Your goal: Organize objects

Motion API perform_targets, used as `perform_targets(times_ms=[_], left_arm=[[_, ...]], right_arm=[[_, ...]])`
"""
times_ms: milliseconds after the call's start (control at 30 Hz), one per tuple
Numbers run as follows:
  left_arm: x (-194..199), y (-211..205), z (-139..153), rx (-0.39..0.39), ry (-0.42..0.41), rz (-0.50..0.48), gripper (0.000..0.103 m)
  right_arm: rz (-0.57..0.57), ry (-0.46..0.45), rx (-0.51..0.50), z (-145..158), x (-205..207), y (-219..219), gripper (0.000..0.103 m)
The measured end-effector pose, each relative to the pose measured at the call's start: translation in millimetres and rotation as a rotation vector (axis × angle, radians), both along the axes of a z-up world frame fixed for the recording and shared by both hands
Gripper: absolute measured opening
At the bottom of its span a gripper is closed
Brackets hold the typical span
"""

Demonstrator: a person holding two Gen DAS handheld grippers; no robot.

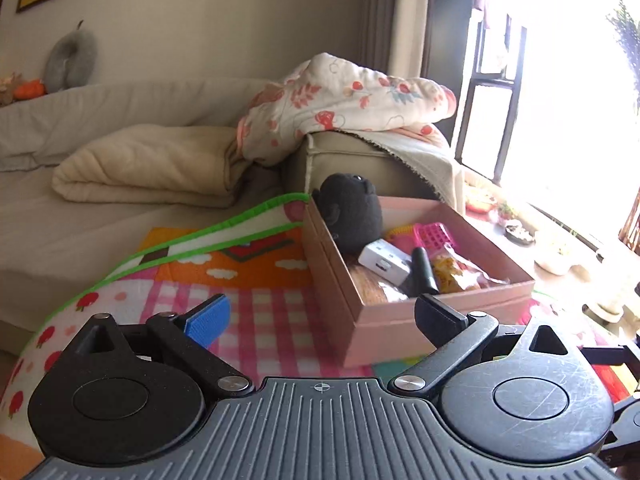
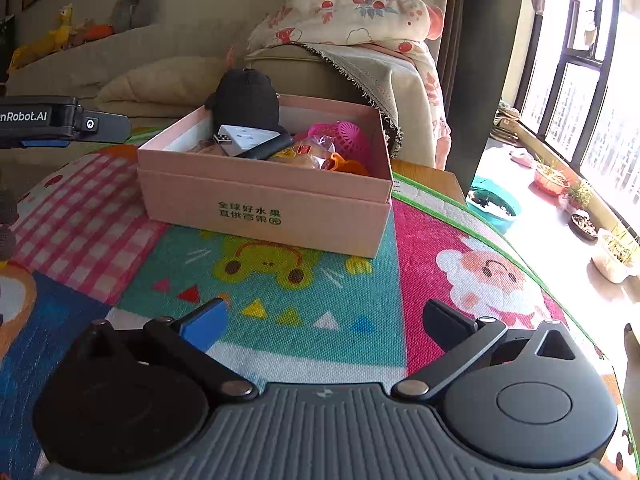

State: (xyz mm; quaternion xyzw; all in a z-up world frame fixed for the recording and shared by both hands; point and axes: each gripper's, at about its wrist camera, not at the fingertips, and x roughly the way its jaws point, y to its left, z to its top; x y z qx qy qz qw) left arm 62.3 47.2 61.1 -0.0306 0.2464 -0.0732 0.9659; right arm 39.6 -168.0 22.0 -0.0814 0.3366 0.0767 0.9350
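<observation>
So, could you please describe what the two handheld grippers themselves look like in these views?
Both look alike: the left gripper and right gripper have a ribbed grey body, black round hubs, black linkage arms with silver rivets, one blue finger pad and one black. The left gripper's side, seen from the right wrist, carries white lettering.

You have the box (image 2: pixel 264 200) standing on the play mat (image 2: pixel 280 300), in front of the sofa arm (image 2: pixel 304 68). In the box, the plush toy (image 2: pixel 248 98) sits at the far left corner; the adapter (image 2: pixel 240 138), the snack bag (image 2: pixel 300 154) and the plastic basket (image 2: pixel 346 136) lie to its right. A folded quilt (image 2: pixel 352 12) lies on the sofa arm.
</observation>
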Motion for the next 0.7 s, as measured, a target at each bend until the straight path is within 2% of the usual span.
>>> perform_targets(times_ms=[167, 267, 400, 700], left_arm=[[-50, -15, -29, 0.016, 0.103, -0.014, 0.102], [-57, -23, -49, 0.031, 0.157, 0.032, 0.102], [-55, -37, -58, 0.134, 0.175, 0.066, 0.102], [-54, -39, -60, 0.124, 0.178, 0.1, 0.103]], right_arm=[[-0.006, 0.043, -0.033, -12, -31, 13, 0.103], [-0.045, 0.027, -0.022, -13, -37, 12, 0.103], [-0.083, 0.064, 0.127, -17, -34, -9, 0.103], [-0.06, 0.013, 0.103, -22, -34, -5, 0.103]])
